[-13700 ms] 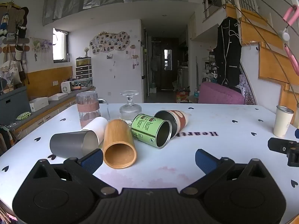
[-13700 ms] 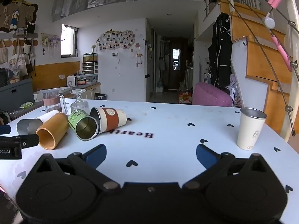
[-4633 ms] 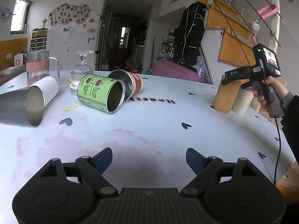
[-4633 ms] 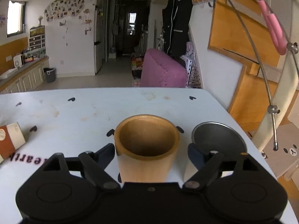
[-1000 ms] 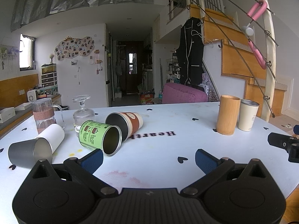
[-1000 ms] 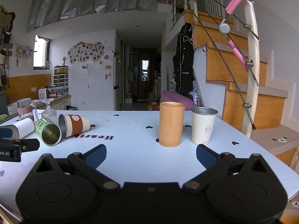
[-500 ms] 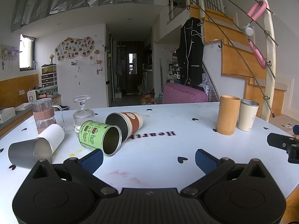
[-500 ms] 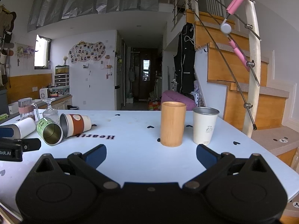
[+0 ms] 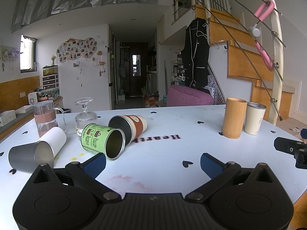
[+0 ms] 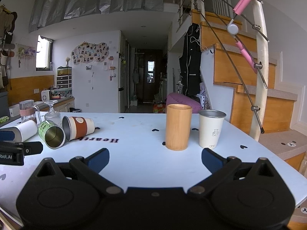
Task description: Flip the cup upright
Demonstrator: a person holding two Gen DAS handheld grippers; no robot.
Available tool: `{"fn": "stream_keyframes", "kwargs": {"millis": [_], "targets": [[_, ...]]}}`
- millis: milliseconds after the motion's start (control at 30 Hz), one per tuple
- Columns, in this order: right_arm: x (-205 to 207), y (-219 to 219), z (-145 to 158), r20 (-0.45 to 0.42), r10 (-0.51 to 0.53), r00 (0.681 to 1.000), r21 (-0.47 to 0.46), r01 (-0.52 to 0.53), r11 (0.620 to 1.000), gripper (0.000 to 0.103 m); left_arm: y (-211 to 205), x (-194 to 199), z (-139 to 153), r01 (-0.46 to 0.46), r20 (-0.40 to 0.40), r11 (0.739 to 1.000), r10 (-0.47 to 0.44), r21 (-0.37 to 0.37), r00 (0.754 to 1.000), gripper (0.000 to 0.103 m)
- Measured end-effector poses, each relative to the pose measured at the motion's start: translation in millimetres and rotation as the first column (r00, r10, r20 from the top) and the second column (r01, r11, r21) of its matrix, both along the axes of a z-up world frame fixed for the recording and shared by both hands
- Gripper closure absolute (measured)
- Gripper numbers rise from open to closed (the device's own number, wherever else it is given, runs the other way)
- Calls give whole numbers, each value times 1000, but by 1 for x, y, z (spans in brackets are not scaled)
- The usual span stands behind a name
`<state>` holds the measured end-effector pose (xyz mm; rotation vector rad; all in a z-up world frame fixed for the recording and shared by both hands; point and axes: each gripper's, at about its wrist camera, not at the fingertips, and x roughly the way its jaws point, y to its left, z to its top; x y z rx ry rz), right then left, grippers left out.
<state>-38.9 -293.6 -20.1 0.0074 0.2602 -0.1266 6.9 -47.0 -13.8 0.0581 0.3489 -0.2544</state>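
Both my left fingers (image 9: 99, 162) and right fingers (image 10: 97, 158) are spread wide, empty. The bamboo cup (image 10: 178, 126) stands upright ahead of my right fingers, beside the cream cup (image 10: 210, 128).

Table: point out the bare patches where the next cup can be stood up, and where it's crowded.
Bare: the stretch of table between the brown-banded cup and the bamboo cup, across the "Heart" lettering, and the near strip before both open grippers. Crowded: the left cluster of lying cups around the green cup, and the corner where the bamboo cup and cream steel cup stand.
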Motion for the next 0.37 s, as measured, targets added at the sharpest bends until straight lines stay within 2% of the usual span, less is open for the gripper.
{"fn": "stream_keyframes", "kwargs": {"millis": [367], "targets": [[0,1,-1,-1,2,1000,-1,-2,1000,0,0,0,0,-1,0,1000,1,1,1000,0]]}}
